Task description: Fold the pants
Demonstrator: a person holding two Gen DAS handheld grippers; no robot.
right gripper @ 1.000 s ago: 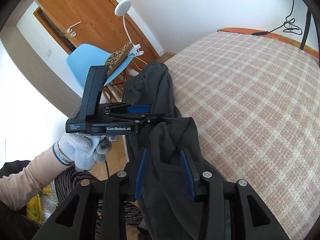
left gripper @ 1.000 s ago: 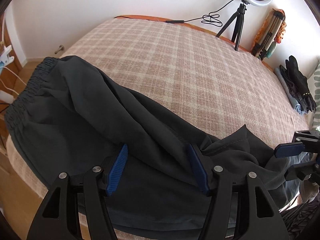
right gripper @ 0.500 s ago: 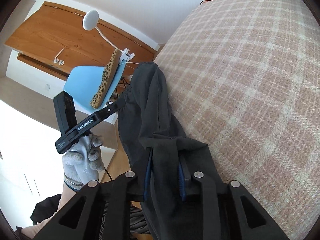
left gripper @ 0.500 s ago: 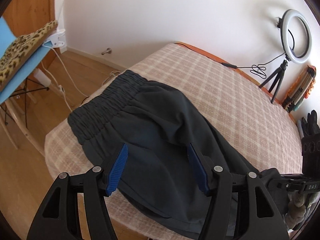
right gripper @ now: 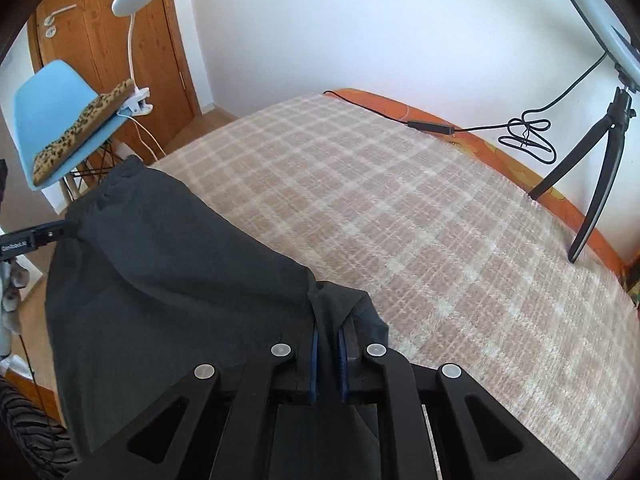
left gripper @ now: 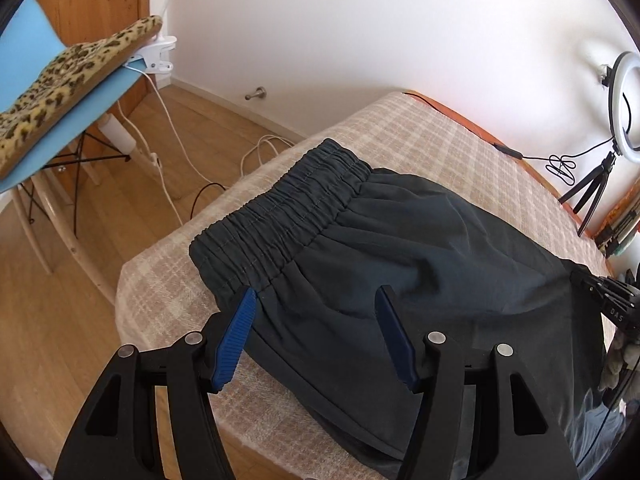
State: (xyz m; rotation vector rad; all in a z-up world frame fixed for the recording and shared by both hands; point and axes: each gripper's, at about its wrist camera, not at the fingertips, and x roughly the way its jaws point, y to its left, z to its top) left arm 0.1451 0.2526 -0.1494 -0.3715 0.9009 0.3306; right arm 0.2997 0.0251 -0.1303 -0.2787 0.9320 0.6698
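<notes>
Two grippers tilt downward | left gripper [left gripper: 316,336] fingers apart over dark pants [left gripper: 400,248] | right gripper [right gripper: 329,346] fingers pinching hem | pants along plaid bed [right gripper: 420,208] edge, waistband leftward

ring light [left gripper: 624,96] cut off, pant legs [right gripper: 168,320] hidden

A home bedroom — plaid-covered bed [right gripper: 420,216], wooden door [right gripper: 120,36], blue chair [right gripper: 52,100] — wood floor.
</notes>
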